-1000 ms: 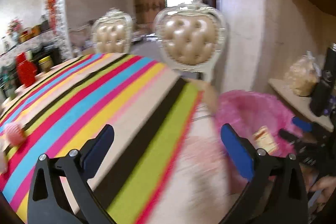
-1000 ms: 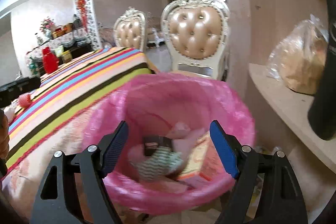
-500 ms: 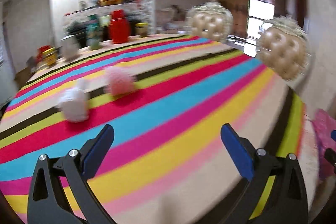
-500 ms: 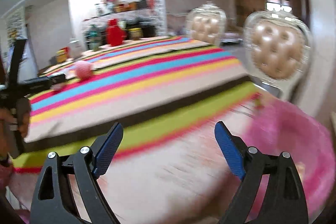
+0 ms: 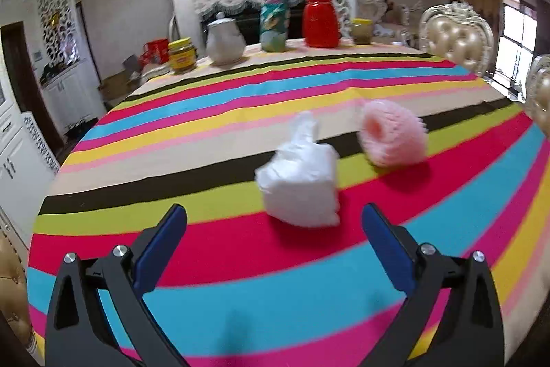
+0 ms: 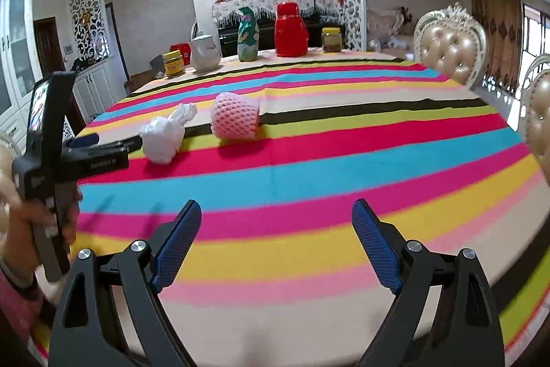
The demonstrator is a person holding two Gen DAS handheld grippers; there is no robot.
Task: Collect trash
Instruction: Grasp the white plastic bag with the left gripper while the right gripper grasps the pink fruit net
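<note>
Left wrist: left gripper (image 5: 274, 222) jaws spread wide, empty, above striped tablecloth (image 5: 213, 263). Crumpled white plastic bag (image 5: 299, 183) just ahead; pink foam net sleeve (image 5: 392, 138) beside it, slightly blurred.

Right wrist: right gripper (image 6: 276, 217) released, having just widened, nothing between. Bag and sleeve far left. Red jug (image 6: 290, 30), jars along the far edge.

white plastic bag (image 5: 299, 184), pink foam net (image 5: 392, 138), rainbow-striped tablecloth (image 5: 275, 291), red flask (image 5: 320, 18).
</note>
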